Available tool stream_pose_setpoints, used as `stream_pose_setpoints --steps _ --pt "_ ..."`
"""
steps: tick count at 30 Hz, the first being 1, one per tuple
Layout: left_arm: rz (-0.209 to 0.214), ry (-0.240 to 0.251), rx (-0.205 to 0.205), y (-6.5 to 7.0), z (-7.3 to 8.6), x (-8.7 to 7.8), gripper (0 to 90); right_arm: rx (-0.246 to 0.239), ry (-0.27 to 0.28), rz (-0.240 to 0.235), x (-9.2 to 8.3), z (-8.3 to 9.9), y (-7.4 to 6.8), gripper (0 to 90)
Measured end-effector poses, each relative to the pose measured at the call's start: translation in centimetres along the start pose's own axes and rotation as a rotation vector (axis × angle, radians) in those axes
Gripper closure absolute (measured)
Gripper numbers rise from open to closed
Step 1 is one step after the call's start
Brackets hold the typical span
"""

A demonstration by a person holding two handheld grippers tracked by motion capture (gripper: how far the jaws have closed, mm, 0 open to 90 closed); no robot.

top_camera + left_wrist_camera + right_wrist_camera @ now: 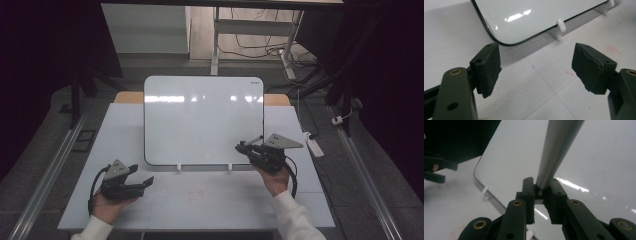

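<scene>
A blank whiteboard (202,120) stands tilted back on the white table (200,200), held by two small white feet (178,168). My right gripper (243,146) is at the board's lower right corner, shut on a grey pen (254,140). In the right gripper view the pen (556,147) rises from between the closed jaws of the right gripper (541,190), with the board (599,157) behind it. My left gripper (142,175) rests low near the board's lower left corner, open and holding nothing. In the left gripper view the left gripper (540,67) faces the board's rounded corner (531,15) and one foot (561,25).
A white power strip (314,145) lies on the floor off the table's right edge. Metal rails (50,170) run along the floor on both sides. Behind the table stands a desk frame (216,40) with loose cables. Faint red marks (612,50) show on the tabletop.
</scene>
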State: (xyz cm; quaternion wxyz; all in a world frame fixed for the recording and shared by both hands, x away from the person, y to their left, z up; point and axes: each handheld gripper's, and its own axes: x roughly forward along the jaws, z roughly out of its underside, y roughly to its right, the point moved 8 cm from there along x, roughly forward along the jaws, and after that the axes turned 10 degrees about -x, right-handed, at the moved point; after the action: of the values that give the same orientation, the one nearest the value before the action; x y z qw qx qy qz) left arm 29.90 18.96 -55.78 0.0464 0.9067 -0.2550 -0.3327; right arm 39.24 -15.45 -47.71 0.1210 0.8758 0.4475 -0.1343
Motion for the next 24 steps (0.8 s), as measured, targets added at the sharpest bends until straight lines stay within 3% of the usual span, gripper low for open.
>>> stream_pose_setpoints --steps 6,15,20,24 --pt "-0.003 0.01 0.001 0.0 -0.2 0.0 24.1 -0.001 -0.045 -0.071 0.1 0.9 -2.5 77.6" --pt "-0.004 0.026 0.006 0.2 -0.3 -0.2 24.3 0.003 -0.082 -0.149 0.4 2.1 -4.8 77.6" --pt "0.012 0.062 0.028 1.1 -1.0 -0.5 25.4 0.006 -0.086 -0.188 1.0 2.4 -6.0 77.6" --pt "0.044 0.089 0.059 2.7 -1.8 -0.6 29.4 0.01 -0.091 -0.212 1.4 2.6 -6.8 77.6"
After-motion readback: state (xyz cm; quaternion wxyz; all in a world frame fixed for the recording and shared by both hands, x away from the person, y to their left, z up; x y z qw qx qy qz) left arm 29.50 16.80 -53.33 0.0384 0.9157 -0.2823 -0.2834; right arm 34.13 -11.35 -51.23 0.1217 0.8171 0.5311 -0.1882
